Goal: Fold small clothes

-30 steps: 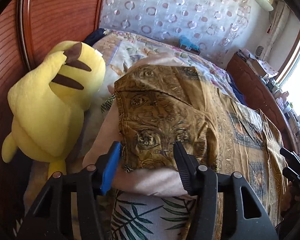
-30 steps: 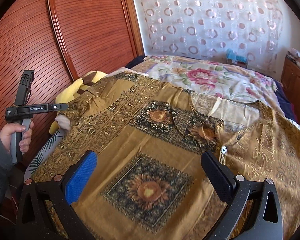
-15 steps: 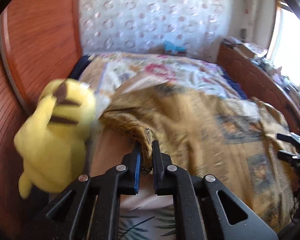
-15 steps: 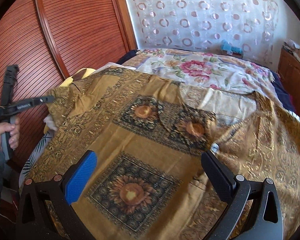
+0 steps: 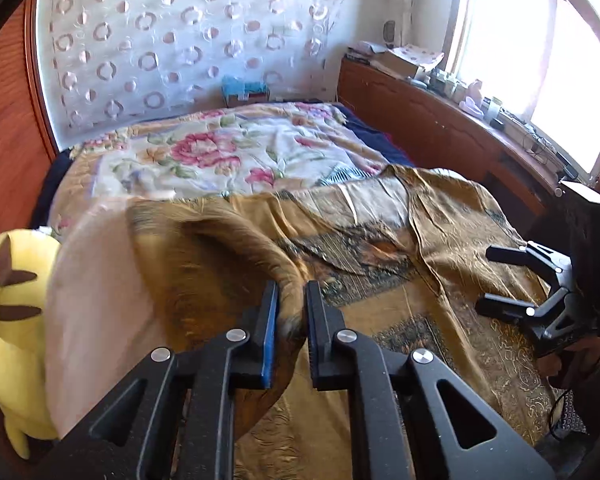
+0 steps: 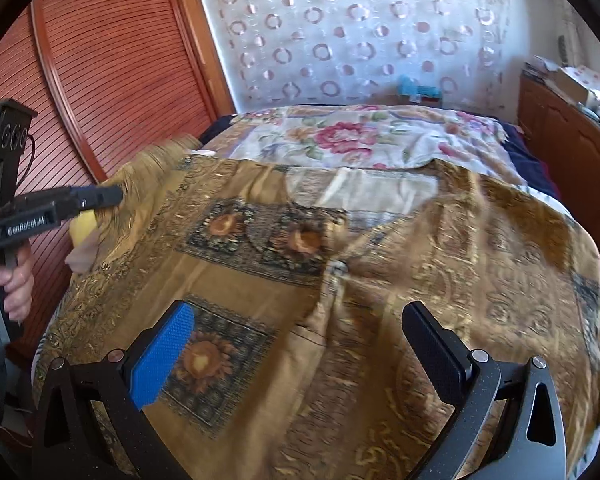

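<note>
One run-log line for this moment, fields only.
stage: first fold | left gripper: shut on gold shirt edge, lifted | right gripper: open above shirt, holding nothing | yellow plush: beside bed

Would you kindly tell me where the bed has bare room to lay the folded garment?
The far half is free: the floral bedspread, bordered by the dotted curtain and the wooden ledge. The near half is crowded: the golden shirt covers it, with the yellow plush toy beside the pale pillow.
</note>
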`<state>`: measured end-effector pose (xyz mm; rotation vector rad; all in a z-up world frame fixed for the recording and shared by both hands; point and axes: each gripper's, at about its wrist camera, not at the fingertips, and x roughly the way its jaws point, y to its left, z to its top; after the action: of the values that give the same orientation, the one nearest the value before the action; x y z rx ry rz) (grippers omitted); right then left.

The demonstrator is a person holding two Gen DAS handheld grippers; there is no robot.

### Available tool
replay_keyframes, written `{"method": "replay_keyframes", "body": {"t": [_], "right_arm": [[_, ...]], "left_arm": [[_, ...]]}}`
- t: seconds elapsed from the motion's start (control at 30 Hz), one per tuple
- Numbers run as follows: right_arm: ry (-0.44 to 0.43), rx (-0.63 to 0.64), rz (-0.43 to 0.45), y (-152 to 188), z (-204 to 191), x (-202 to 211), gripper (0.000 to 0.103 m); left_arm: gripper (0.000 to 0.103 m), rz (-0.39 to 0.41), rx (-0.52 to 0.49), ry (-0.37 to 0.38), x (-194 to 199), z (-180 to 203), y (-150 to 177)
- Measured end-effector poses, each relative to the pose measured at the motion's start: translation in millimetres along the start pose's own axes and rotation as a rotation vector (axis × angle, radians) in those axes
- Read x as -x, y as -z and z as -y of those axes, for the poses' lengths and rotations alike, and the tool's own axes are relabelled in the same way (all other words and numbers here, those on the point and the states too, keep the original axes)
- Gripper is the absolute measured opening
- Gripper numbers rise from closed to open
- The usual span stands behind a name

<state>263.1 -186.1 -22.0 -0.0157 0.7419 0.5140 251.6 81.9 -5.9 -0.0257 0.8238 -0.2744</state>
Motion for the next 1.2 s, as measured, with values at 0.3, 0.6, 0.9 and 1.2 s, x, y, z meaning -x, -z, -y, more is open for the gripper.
{"method": "replay_keyframes", "body": {"t": [0.3,0.6,0.9,1.2], "right_arm": [[0.015,-0.019,-0.007,-0.1,-15.5,2.9,0.103],[0.018,-0.012,0.004,-2.0,-22.2,5.4,0.103],[0.112,-0.084,0.022,5.1,23.9,30.4,0.103],[0.308,-0.214,0.036,30.9,88.2,80.1,0.103]], "left_arm": [[0.057,0.007,0.061,-0.032,17.7,-25.8,14.6],[0.08,-0.021,0.066,-0.066,-7.0,-18.0,24.4],[0.08,-0.1,0.019,-0.022,-54.1,16.5,26.2],[0.08,-0.135,-0.056,-0.017,-81.7,49.5,31.6]]}}
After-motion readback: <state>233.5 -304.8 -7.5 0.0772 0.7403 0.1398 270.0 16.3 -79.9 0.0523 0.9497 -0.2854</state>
